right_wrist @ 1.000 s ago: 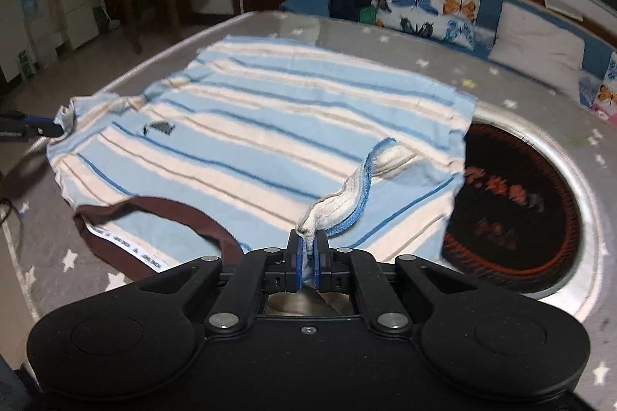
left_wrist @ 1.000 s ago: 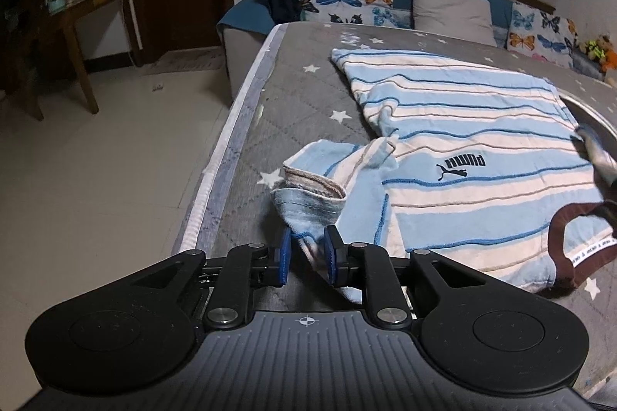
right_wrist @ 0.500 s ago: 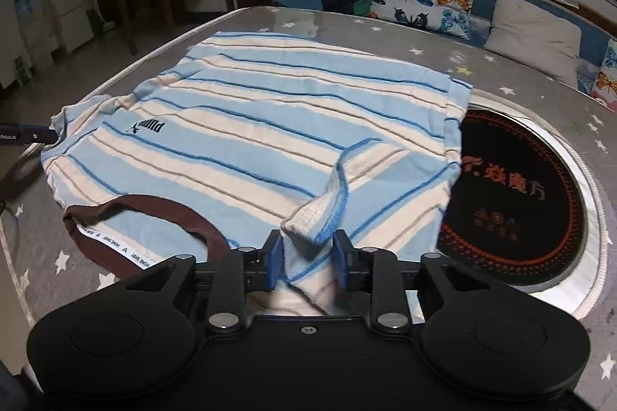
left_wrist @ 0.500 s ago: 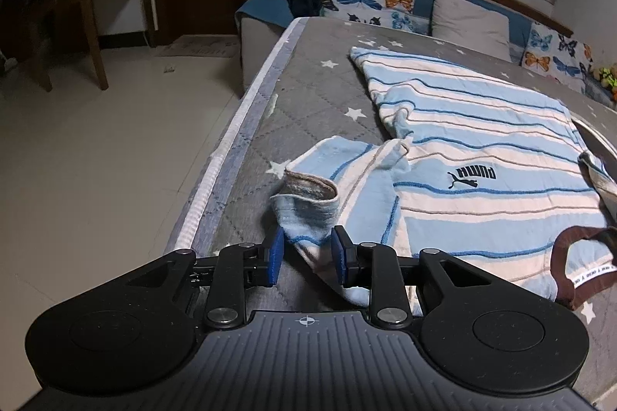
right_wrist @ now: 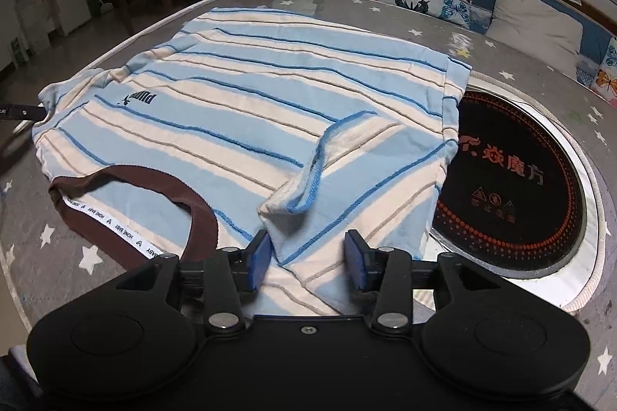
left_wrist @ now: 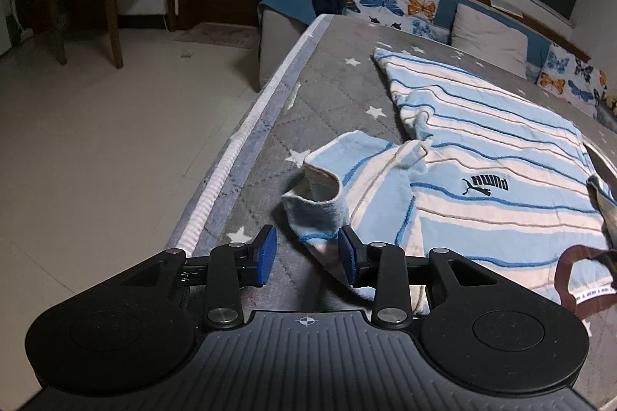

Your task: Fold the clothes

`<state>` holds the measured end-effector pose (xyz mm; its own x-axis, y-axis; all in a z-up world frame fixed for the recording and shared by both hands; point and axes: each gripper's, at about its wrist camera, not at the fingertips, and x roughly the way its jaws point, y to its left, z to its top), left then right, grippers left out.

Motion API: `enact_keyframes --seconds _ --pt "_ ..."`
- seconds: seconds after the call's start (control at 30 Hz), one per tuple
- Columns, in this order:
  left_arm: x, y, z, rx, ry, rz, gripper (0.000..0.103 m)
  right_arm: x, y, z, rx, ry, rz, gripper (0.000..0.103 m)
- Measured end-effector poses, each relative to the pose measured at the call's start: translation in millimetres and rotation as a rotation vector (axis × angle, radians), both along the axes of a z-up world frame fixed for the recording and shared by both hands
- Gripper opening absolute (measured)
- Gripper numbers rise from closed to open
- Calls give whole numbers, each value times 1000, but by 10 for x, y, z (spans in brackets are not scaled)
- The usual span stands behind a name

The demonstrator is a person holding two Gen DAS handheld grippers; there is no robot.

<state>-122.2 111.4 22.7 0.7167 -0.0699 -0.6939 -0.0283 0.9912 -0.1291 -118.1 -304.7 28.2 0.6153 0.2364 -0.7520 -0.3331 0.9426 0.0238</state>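
Observation:
A light-blue and cream striped T-shirt (left_wrist: 501,156) with a brown collar (right_wrist: 131,179) lies spread on the grey star-print table (left_wrist: 339,95); it also shows in the right wrist view (right_wrist: 250,95). Its left sleeve (left_wrist: 324,206) lies folded in, just ahead of my open left gripper (left_wrist: 307,256). Its right sleeve (right_wrist: 320,187) lies folded onto the body, just ahead of my open right gripper (right_wrist: 307,258). Both grippers hold nothing.
A round black induction plate (right_wrist: 516,179) is set in the table, partly under the shirt's edge. The table's left edge (left_wrist: 231,156) drops to a tiled floor. A sofa with butterfly cushions (left_wrist: 405,2) stands behind. The other gripper's tip (right_wrist: 23,112) shows at far left.
Both grippers opened and let go of the sleeves, then drew back a little. The sleeves dropped onto the shirt and table.

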Motion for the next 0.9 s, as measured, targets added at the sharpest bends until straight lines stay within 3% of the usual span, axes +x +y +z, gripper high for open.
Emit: enact_keyframes --seconds 0.23,0.3,0.37,0.5,0.73,0.9 --pt "33 38 -28 -53 -2 13 44 -3 -10 0 1 1 2 46" --pt "42 49 -36 -68 -3 17 38 -2 -8 -1 -1 2 5 47" --pt "37 38 -21 -78 -13 11 17 -2 -2 -2 -2 1 6 47" --pt "-60 -119 149 -66 -92 -57 9 -6 -4 -3 -3 1 6 48" --pt "-231 -393 446 -45 -230 -176 8 -4 5 0 -11 1 7 48" --pt "-181 -826 449 -49 -229 -351 8 -12 1 25 -5 -2 2 49"
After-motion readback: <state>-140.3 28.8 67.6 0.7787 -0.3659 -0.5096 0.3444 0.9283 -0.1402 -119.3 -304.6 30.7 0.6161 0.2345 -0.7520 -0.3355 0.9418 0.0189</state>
